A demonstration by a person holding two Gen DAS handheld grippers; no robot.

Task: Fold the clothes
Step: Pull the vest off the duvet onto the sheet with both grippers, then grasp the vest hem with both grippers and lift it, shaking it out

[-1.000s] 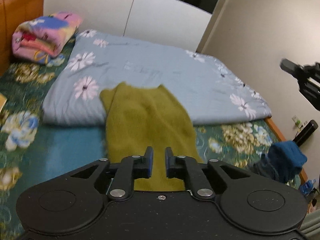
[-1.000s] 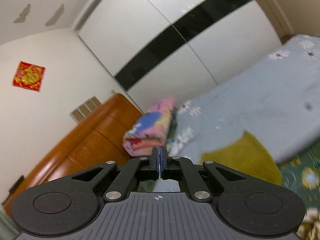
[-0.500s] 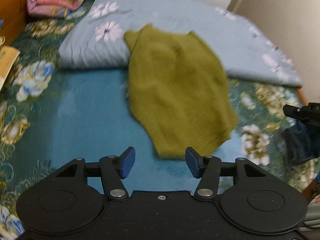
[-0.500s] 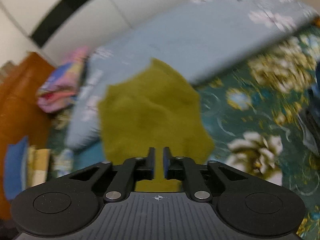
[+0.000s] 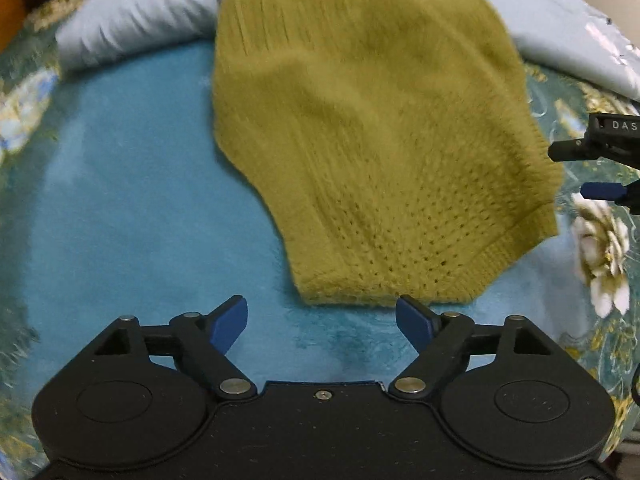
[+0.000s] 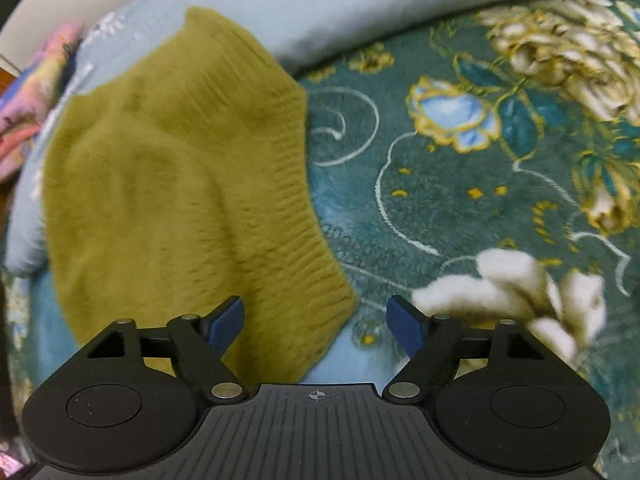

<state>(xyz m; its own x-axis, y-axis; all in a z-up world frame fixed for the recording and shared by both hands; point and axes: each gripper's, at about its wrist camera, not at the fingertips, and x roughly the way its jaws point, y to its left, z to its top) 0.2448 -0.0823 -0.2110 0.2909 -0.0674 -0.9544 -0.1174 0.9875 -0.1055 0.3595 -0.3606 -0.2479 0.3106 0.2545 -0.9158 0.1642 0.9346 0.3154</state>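
Left wrist view: the left claw (image 5: pixel 321 322) is held wide open just before the olive-green knitted sweater's (image 5: pixel 372 140) hem. The right claw (image 6: pixel 316 320) is opened wide over its corner.

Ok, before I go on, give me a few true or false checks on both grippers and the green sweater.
1. The left gripper is open. True.
2. The right gripper is shut on the green sweater. False: it is open, with the sweater's corner lying between its fingers.
3. The sweater's far end lies on the light blue quilt. True.
4. The sweater is held off the bed. False: it lies on the teal floral blanket.
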